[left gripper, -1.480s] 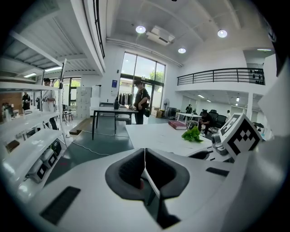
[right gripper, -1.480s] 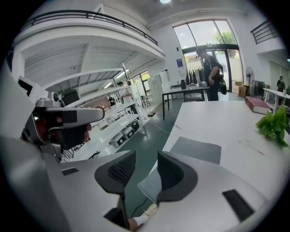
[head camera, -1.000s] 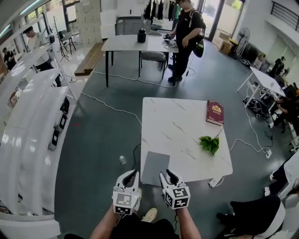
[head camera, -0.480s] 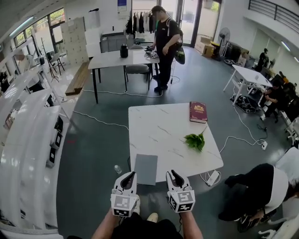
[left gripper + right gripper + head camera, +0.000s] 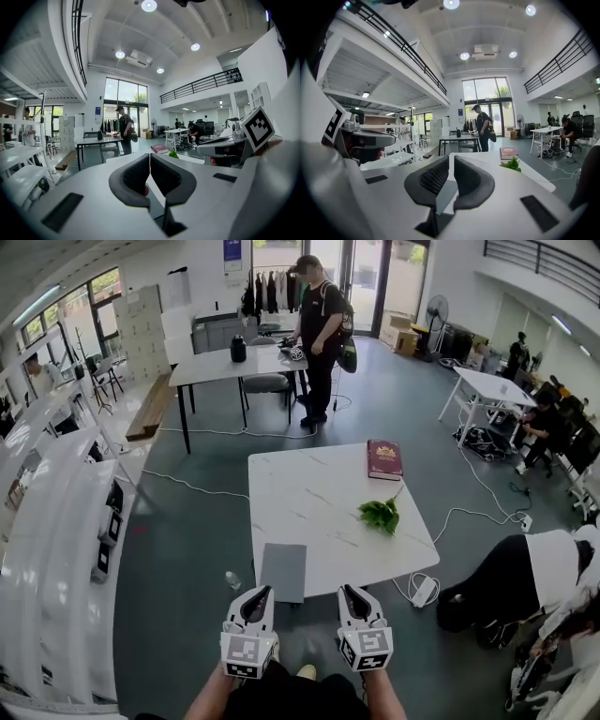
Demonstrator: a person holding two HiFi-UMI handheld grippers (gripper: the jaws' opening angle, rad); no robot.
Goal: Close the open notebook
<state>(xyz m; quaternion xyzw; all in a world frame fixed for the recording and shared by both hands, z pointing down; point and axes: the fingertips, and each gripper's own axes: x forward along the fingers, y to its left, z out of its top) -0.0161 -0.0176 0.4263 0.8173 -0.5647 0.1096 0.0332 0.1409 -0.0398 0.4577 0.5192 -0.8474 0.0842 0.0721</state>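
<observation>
The notebook (image 5: 283,572) lies flat with its grey cover up at the near edge of the white marble table (image 5: 309,493), part of it over the edge. Both grippers hang in the air short of the table, apart from the notebook. My left gripper (image 5: 259,594) is nearest the notebook's near left corner, and its jaws (image 5: 150,159) meet at the tips with nothing between them. My right gripper (image 5: 349,593) is to the right of the notebook. Its jaws (image 5: 451,161) are closing, a narrow slit remains, and nothing is between them. Through that slit the notebook (image 5: 445,192) shows.
A dark red book (image 5: 384,458) and a sprig of green leaves (image 5: 380,515) lie on the table's far right. A person (image 5: 319,334) stands at a far table (image 5: 234,362). Another person (image 5: 506,587) sits at the right. White shelving (image 5: 56,521) runs along the left. A bottle (image 5: 232,579) stands on the floor.
The table and notebook have drawn farther away and the view has lifted. Both grippers have pulled back from the notebook's near edge. The right jaws have narrowed.
</observation>
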